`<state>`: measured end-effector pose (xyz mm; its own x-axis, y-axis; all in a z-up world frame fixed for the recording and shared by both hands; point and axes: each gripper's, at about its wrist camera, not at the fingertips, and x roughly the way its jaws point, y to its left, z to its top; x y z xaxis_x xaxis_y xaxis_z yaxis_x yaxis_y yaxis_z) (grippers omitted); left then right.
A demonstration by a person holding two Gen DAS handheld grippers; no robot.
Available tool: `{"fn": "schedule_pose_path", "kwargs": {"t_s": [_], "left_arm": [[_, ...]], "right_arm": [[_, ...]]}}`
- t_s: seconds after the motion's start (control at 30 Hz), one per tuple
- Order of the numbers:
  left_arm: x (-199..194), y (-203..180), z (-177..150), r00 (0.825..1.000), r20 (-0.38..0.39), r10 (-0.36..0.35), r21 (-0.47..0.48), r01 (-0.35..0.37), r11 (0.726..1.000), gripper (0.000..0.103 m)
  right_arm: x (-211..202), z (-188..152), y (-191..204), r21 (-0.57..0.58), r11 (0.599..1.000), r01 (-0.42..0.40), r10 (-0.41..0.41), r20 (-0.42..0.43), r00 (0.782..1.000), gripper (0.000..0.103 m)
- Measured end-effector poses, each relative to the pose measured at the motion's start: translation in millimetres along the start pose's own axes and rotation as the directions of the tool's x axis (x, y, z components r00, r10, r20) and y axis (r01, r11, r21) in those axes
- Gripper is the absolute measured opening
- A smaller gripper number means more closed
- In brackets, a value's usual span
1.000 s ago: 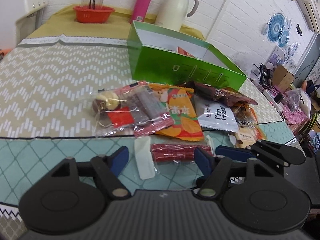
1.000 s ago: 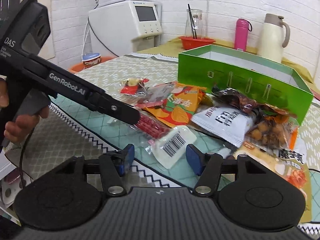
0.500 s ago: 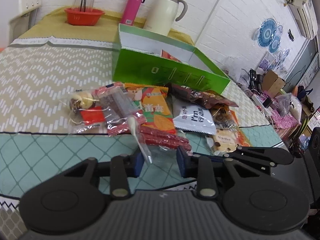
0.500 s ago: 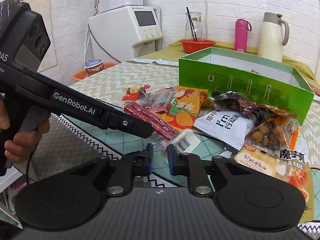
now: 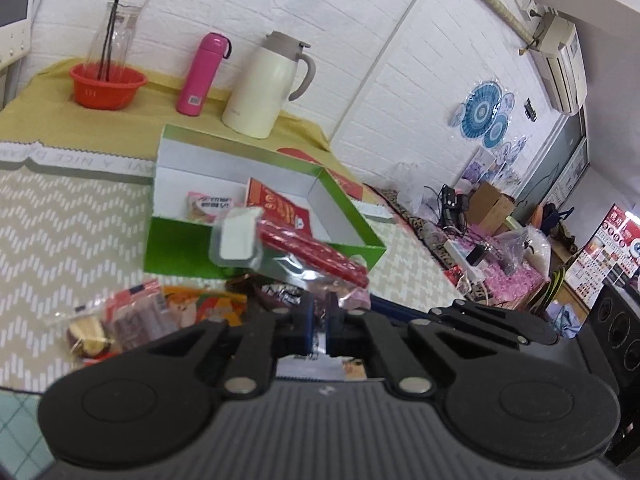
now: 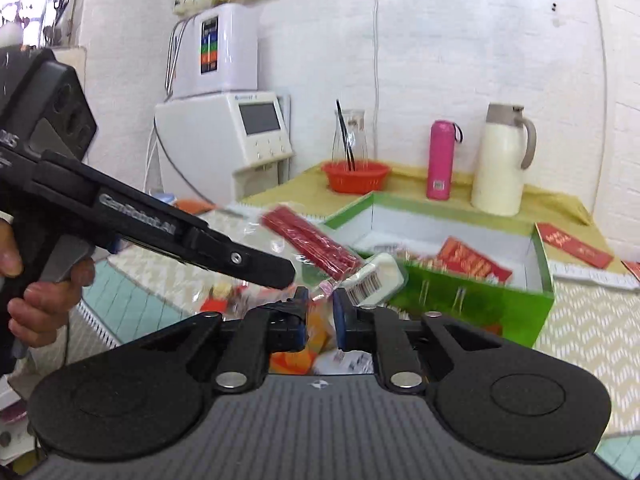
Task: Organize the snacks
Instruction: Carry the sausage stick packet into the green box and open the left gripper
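Both grippers are shut on one clear packet of red snack sticks [image 5: 316,250] with a white barcode end [image 5: 237,238], held in the air near the green box [image 5: 180,248]. My left gripper [image 5: 318,322] pinches its clear edge. My right gripper [image 6: 320,312] pinches the edge by the barcode end [image 6: 374,278]; the red sticks [image 6: 312,242] point up and left. The left gripper's body [image 6: 160,224] crosses the right wrist view. The green box [image 6: 480,296] holds red packets [image 6: 472,260] and a small pink packet [image 5: 208,204]. More snack packets [image 5: 132,316] lie on the table below.
A cream thermos jug [image 5: 268,84], a pink bottle [image 5: 202,74] and a red basket [image 5: 106,84] with a glass carafe stand on the yellow cloth behind the box. A white appliance [image 6: 224,136] stands at the left. Clutter and cartons [image 5: 492,204] lie past the table's right edge.
Both grippers have lifted the packet of red sticks off the table and carried it up toward the green box. The left gripper's fingers have closed tighter on it.
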<state>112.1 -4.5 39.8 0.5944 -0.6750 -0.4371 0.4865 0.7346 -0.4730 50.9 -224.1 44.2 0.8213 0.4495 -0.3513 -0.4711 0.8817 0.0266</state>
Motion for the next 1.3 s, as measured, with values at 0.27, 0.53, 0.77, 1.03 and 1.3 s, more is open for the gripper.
{"fn": "schedule_pose_path", "kwargs": {"t_s": [0.27,0.53,0.77,1.03,1.3], "left_arm": [[51,21,31,0.999,-0.03,0.019,-0.028,-0.02,0.999,0.0],[42,28,29,0.984,0.015,0.178,0.086,-0.179,0.98,0.065],[56,43,19,0.973,-0.048,0.225,0.15,-0.215,0.965,0.065],[72,58,11,0.966,-0.108,0.237,0.127,-0.223,0.967,0.065],[89,70,11,0.965,-0.126,0.228,0.066,-0.221,0.973,0.025]], "right_arm": [[46,11,-27,-0.032,0.995,0.095,-0.097,-0.05,0.994,0.001],[56,-20,-23,-0.024,0.998,0.056,-0.058,-0.11,0.992,0.073],[68,-17,-28,-0.058,0.995,0.085,-0.092,-0.132,0.987,0.061],[88,-21,-30,-0.06,0.994,0.09,-0.098,-0.167,0.981,0.057],[93,-18,-26,-0.065,0.994,0.083,-0.092,-0.162,0.982,0.015]]}}
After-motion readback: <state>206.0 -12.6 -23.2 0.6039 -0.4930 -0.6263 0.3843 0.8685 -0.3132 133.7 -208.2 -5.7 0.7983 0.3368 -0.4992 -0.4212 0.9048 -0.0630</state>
